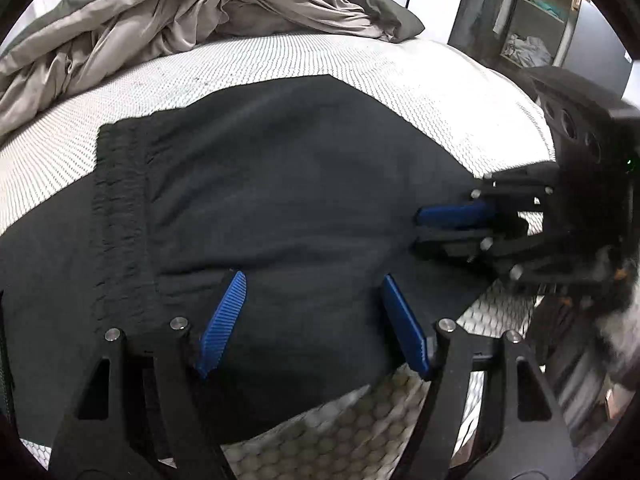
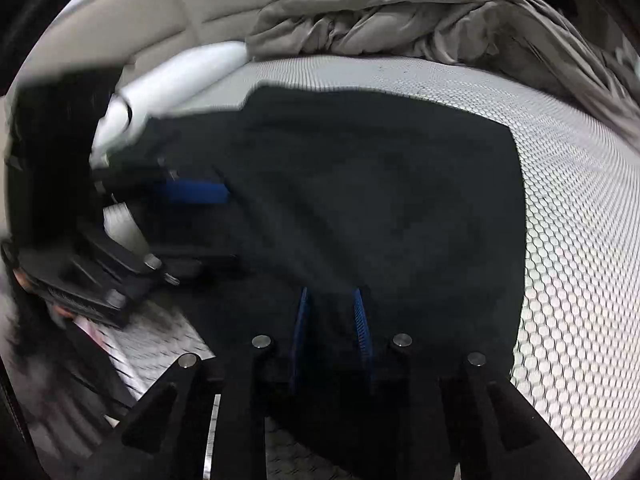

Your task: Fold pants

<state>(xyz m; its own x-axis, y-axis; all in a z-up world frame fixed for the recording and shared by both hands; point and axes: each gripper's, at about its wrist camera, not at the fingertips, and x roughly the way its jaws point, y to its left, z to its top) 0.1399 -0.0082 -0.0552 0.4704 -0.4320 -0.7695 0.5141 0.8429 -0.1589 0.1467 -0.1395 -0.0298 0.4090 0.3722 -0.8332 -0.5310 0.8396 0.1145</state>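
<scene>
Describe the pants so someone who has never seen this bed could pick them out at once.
On the white honeycomb-textured mattress, in front of the crumpled grey duvet heaped at its far side, lie the pants. They are the one flat black garment there, with a gathered elastic waistband along one end.
</scene>
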